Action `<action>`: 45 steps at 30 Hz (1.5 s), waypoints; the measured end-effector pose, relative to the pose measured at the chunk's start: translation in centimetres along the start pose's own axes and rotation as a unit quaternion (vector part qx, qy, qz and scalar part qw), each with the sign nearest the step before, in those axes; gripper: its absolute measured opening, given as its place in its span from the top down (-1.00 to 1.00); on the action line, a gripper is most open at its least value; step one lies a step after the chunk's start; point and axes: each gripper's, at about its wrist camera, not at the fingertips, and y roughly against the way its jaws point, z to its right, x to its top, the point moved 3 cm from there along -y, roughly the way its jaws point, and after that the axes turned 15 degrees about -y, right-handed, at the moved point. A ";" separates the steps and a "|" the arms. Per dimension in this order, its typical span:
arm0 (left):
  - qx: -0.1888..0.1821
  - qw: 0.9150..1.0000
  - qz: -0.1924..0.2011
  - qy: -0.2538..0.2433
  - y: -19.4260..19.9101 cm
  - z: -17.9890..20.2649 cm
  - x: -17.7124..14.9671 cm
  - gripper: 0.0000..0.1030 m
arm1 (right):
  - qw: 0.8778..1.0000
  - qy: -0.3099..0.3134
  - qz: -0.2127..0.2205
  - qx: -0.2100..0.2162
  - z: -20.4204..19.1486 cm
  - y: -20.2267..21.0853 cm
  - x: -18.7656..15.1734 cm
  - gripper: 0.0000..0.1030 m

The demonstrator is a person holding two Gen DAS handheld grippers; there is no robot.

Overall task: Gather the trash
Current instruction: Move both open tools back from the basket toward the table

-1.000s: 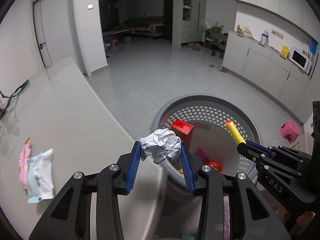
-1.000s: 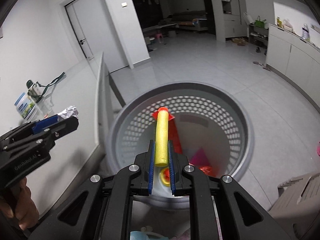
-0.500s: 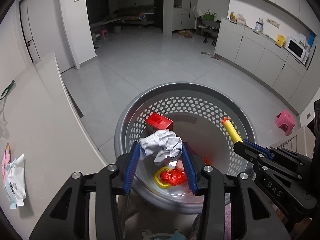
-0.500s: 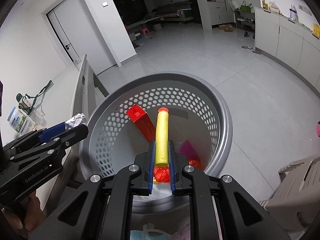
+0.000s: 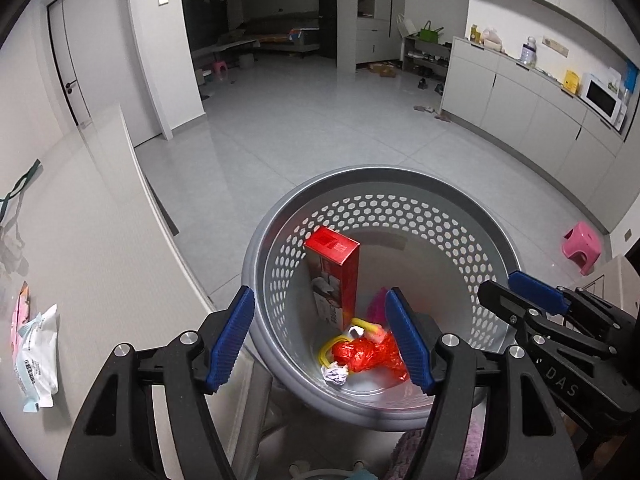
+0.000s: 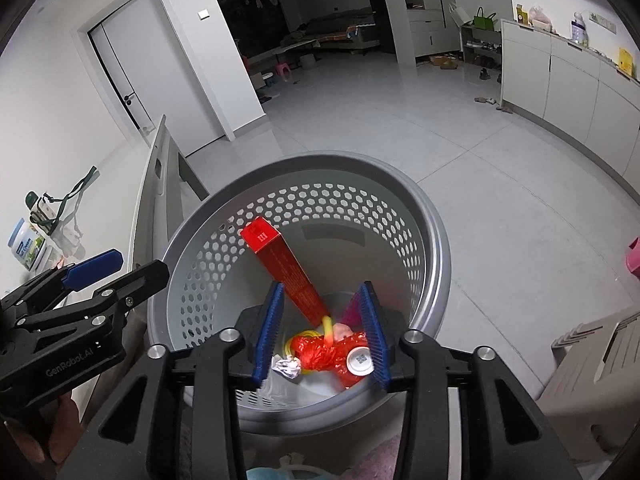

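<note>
A grey perforated basket (image 5: 400, 184) (image 6: 432, 232) stands on the floor beside the white table. Inside lie a red box (image 5: 336, 264) (image 6: 284, 264), a red plastic bag (image 5: 364, 354) (image 6: 324, 354), a crumpled white paper ball (image 5: 335, 373) (image 6: 286, 365) and a yellow foam stick (image 6: 327, 330). My left gripper (image 5: 320, 340) is open and empty over the basket's near rim; it also shows in the right wrist view (image 6: 120, 268). My right gripper (image 6: 324, 336) is open and empty over the basket; it shows in the left wrist view (image 5: 512, 288).
Wrappers (image 5: 34, 356) lie on the white table (image 5: 80, 240) to the left. Bottles (image 6: 28, 236) stand against the wall. A pink stool (image 5: 582, 246) and cabinets (image 5: 520, 100) are on the right. A beige crate (image 6: 592, 368) sits at lower right.
Both grippers have opened. The paper ball and the yellow foam stick have dropped into the basket.
</note>
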 end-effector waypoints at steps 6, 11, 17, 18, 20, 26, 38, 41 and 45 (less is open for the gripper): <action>0.014 1.000 0.004 0.009 0.9 -0.5 -0.3 -0.46 | 1.000 0.006 0.013 -0.007 -0.6 0.5 0.1 0.03; 0.019 1.000 0.005 0.015 1.3 -1.1 -0.4 -0.52 | 1.000 0.012 0.022 -0.008 -1.1 1.1 -0.1 -0.16; 0.027 0.999 0.011 0.021 2.0 -1.7 -1.1 -0.60 | 0.999 0.019 0.029 -0.011 -1.7 1.6 -0.4 -0.27; 0.029 0.999 0.013 0.022 2.2 -1.9 -1.2 -0.60 | 0.999 0.019 0.031 -0.010 -1.9 1.8 -0.5 -0.28; 0.035 0.999 0.015 0.024 2.6 -2.3 -1.5 -0.60 | 0.999 0.020 0.033 -0.011 -2.2 1.9 -0.7 -0.30; 0.049 0.998 0.017 0.039 3.7 -3.7 -2.6 -0.64 | 0.999 0.029 0.041 -0.009 -3.5 2.4 -1.4 -0.38; 0.082 0.993 0.033 0.076 7.1 -7.8 -5.2 -0.77 | 0.997 0.052 0.061 0.001 -7.4 3.7 -2.6 -0.47; 0.094 0.991 0.037 0.089 8.1 -9.0 -6.1 -0.77 | 0.996 0.064 0.063 0.006 -8.6 3.9 -3.1 -0.47; 0.111 0.987 0.044 0.107 9.6 -10.9 -7.6 -0.80 | 0.994 0.084 0.068 0.015 -10.8 4.4 -4.1 -0.47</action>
